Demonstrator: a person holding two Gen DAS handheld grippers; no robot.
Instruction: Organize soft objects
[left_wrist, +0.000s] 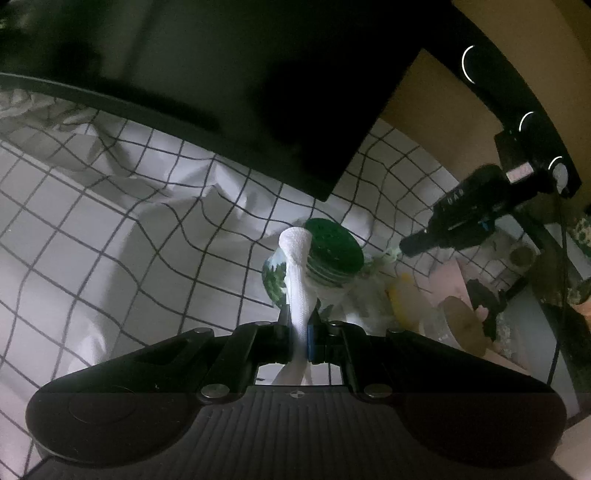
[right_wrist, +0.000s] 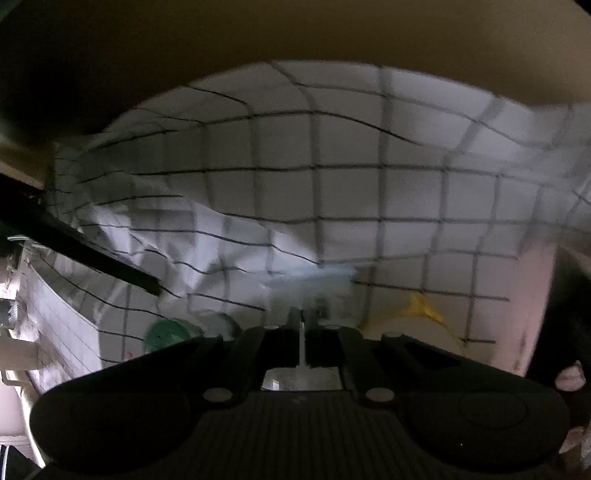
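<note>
The left gripper (left_wrist: 300, 332) has its fingers clamped on a white sock (left_wrist: 299, 273), which hangs over the grid-patterned sheet (left_wrist: 110, 240) just in front of a green-lidded jar (left_wrist: 332, 251). Right of the jar, the right gripper (right_wrist: 301, 325) has its fingers pressed together; whether they pinch anything is blurred.

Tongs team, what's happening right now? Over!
Left tongs shut on white sock. Right tongs shut on something pale, too blurred to name. Green-lidded jar right behind the sock on the checked sheet.
</note>
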